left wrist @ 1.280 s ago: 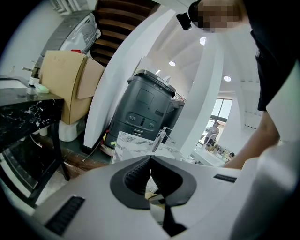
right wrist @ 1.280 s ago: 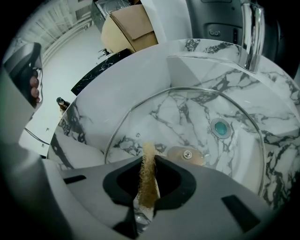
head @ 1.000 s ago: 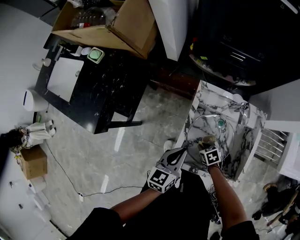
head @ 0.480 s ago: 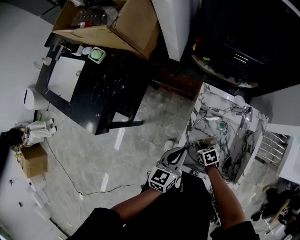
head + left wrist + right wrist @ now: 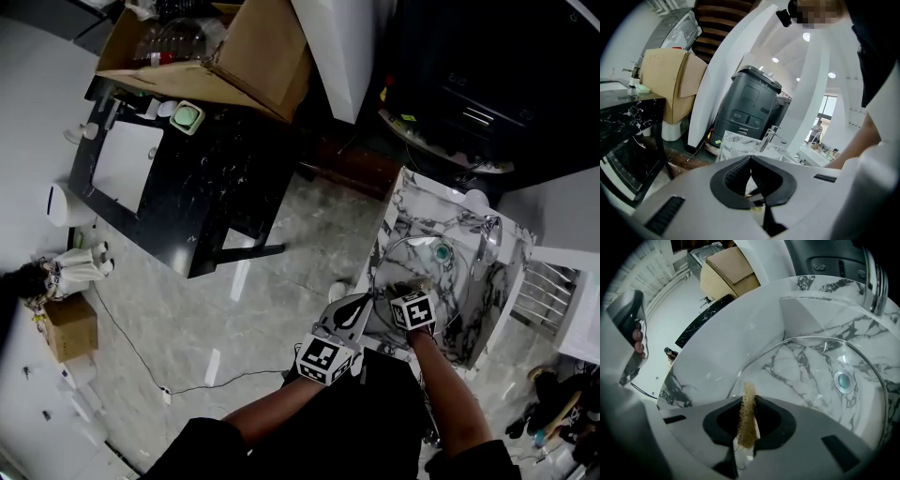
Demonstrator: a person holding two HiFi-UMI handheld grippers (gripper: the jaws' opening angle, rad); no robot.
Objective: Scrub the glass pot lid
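Observation:
The glass pot lid lies in the marble sink, its metal rim arcing over the basin. My right gripper is over the lid's near-left part, shut on a tan fibrous scrubber that sticks out between its jaws toward the rim. A round metal disc shows through the glass; knob or drain, I cannot tell. My left gripper rests at the sink's left edge beside the lid. Its jaws are shut, and no held thing is clear.
A chrome faucet stands at the sink's far side. Left of the sink is marble floor, then a black marble table with an open cardboard box. A dark grey machine stands behind the sink. A cable runs across the floor.
The right gripper with the scrubber has slid a little toward the lid's near-left rim. The left gripper has stayed in place.

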